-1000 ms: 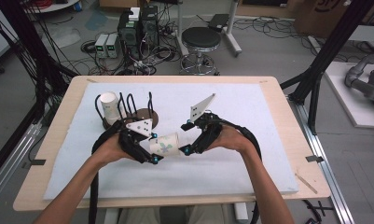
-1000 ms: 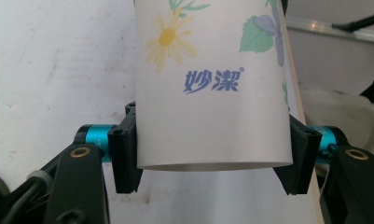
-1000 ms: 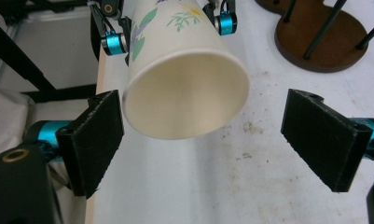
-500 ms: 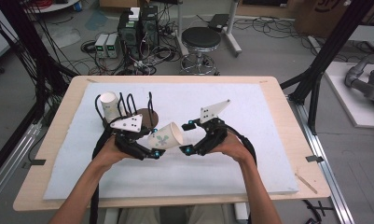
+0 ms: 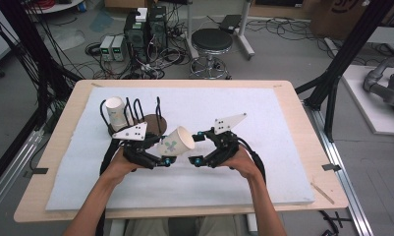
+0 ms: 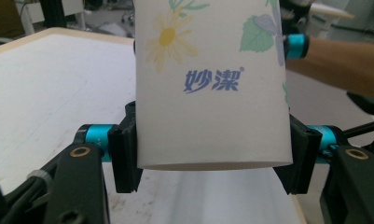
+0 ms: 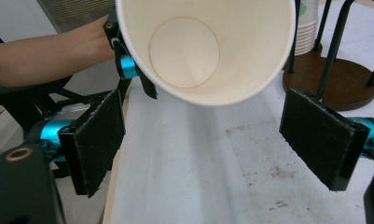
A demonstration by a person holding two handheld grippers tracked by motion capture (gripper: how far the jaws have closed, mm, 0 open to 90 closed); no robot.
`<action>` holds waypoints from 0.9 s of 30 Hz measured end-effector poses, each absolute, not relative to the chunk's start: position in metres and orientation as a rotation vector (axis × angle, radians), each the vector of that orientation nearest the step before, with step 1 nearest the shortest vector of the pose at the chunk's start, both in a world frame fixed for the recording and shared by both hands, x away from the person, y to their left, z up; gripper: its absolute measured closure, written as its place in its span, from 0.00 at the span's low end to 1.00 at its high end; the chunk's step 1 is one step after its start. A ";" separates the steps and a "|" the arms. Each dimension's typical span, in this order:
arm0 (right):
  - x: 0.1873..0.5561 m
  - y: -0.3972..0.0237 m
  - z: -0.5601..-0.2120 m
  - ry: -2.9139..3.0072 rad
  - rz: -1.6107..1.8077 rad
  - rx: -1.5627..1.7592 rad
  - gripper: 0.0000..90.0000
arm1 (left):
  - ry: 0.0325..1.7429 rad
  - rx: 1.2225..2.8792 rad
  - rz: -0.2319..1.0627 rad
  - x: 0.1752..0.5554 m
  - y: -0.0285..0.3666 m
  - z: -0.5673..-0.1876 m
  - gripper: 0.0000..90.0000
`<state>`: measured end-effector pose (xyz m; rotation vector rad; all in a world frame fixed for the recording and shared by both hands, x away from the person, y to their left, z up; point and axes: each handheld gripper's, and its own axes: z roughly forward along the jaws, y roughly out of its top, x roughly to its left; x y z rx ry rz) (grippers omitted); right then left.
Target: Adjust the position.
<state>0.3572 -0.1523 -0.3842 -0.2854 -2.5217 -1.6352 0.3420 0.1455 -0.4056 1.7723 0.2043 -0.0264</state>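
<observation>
A white paper cup (image 5: 177, 141) printed with flowers and blue writing (image 6: 211, 84) is held tilted above the mat, its mouth turned up and to the right. My left gripper (image 5: 166, 158) is shut on the cup near its base (image 6: 211, 156). My right gripper (image 5: 198, 146) faces the cup's mouth and stands open. In the right gripper view the empty inside of the cup (image 7: 203, 46) shows just above and between the wide-apart jaws of that gripper (image 7: 217, 140), with no pad touching it.
A wire cup rack on a round wooden base (image 5: 153, 123) stands at the back left and holds a stack of cups (image 5: 115, 110). A white foam mat (image 5: 283, 147) covers the wooden table. A stool (image 5: 211, 42) and electronics boxes sit on the floor beyond.
The cup in my left gripper has tipped its mouth upward and to the right. My right gripper has come down and sits level with the cup's mouth.
</observation>
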 end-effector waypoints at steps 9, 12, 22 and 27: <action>0.358 -0.145 -0.385 -2.457 -1.680 -0.236 0.16 | 0.168 1.769 -0.051 0.340 0.135 -0.405 0.40; 0.358 -0.142 -0.385 -2.448 -1.692 -0.218 0.16 | 0.159 1.766 -0.058 0.340 0.129 -0.405 0.40; 0.357 -0.140 -0.382 -2.414 -1.738 -0.194 0.17 | 0.141 1.781 -0.070 0.340 0.121 -0.406 0.40; 0.357 -0.140 -0.382 -2.400 -1.758 -0.193 0.18 | 0.135 1.788 -0.076 0.339 0.119 -0.407 0.40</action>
